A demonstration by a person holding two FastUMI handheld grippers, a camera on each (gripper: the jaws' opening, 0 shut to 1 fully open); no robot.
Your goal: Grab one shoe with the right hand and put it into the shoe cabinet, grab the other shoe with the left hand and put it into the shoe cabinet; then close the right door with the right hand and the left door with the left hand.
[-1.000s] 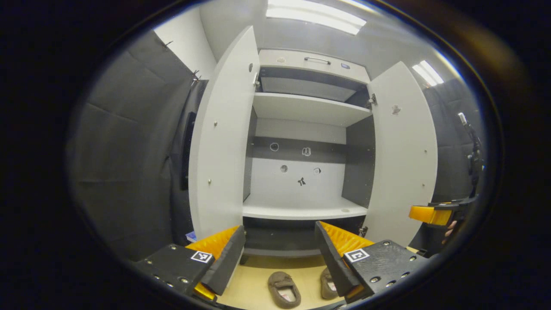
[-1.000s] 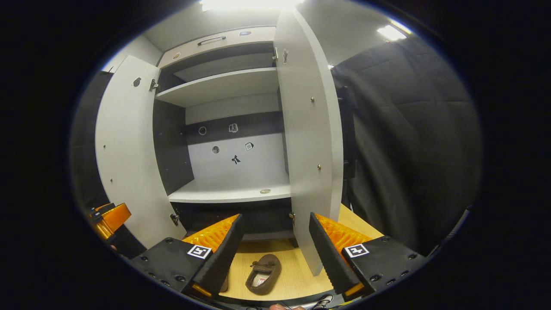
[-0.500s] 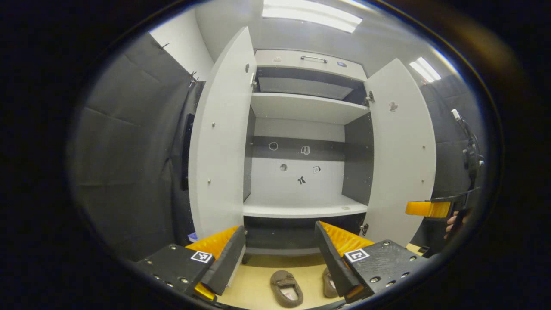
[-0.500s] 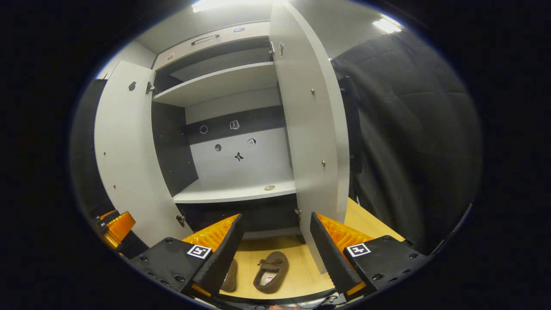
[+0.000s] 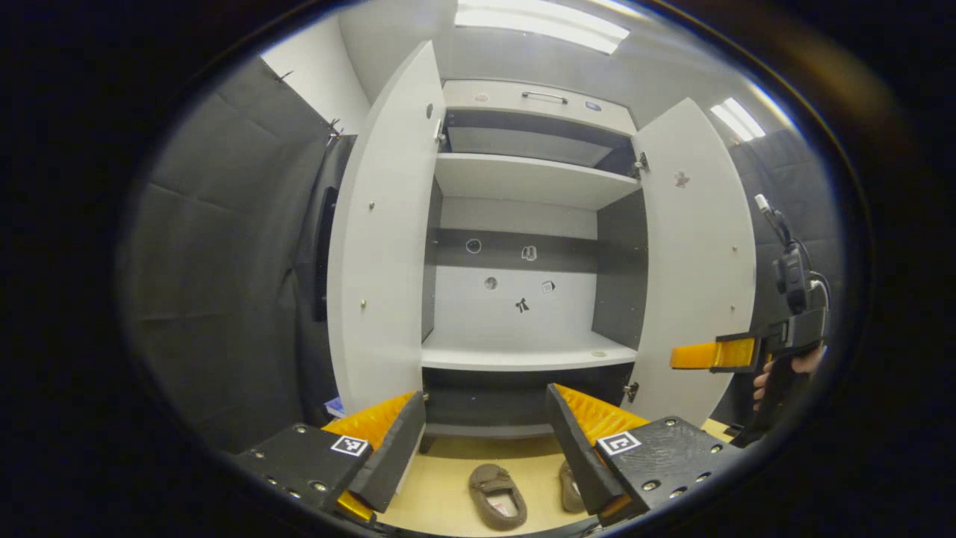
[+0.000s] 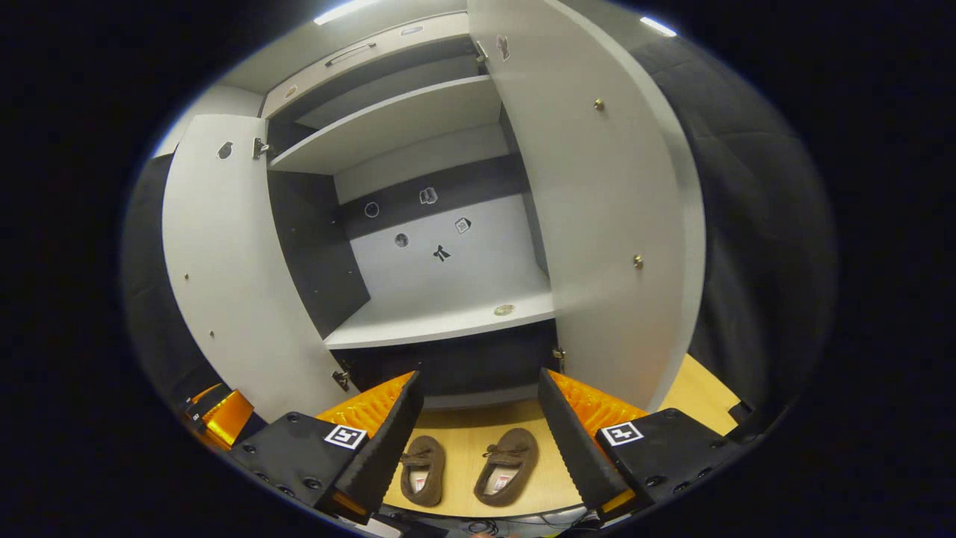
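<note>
We see the shoe cabinet (image 6: 448,314) with its left door (image 6: 224,276) and right door (image 6: 597,224) both swung wide, and two brown shoes, the left shoe (image 6: 423,471) and right shoe (image 6: 509,466), lying side by side on the wooden floor (image 6: 694,396) just before it. Our right tool (image 6: 478,448) hangs above the pair with its fingers spread and grasping nothing. Our left tool (image 5: 484,448) is likewise released, over the same shoes.

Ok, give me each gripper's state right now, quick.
Left gripper: open, holding nothing.
Right gripper: open, holding nothing, above the shoes on the floor.
</note>
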